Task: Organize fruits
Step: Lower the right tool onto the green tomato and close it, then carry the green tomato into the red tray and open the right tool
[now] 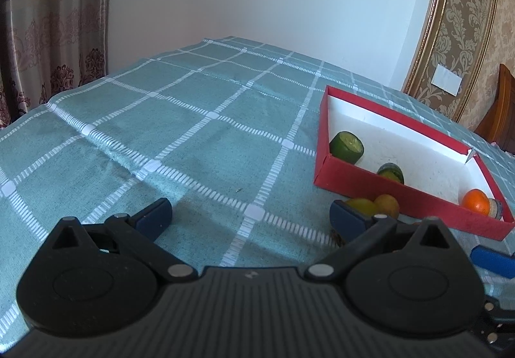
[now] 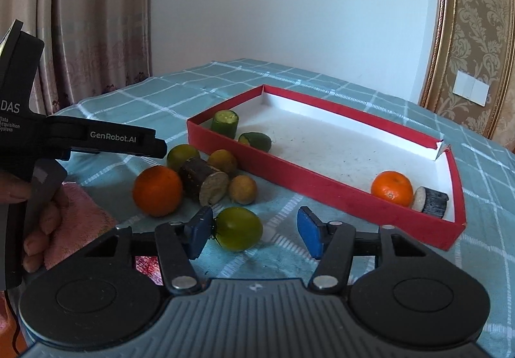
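Right gripper [image 2: 254,230] — blue pads partly apart around a round green tomato-like fruit [image 2: 239,228] on the teal checked tablecloth [image 2: 322,87]; left pad touching it, right pad clear. Fruit lies just outside the near wall of the shallow red cardboard box [image 2: 289,177]. Inside, at its right corner — an orange tangerine [image 2: 391,188]. Left gripper [image 1: 251,218]: fingers wide, nothing between.

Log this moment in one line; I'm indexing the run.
stage: reaching | right gripper: fingers open around green tomato, not clamped | left gripper: open, empty | red box: four pieces inside
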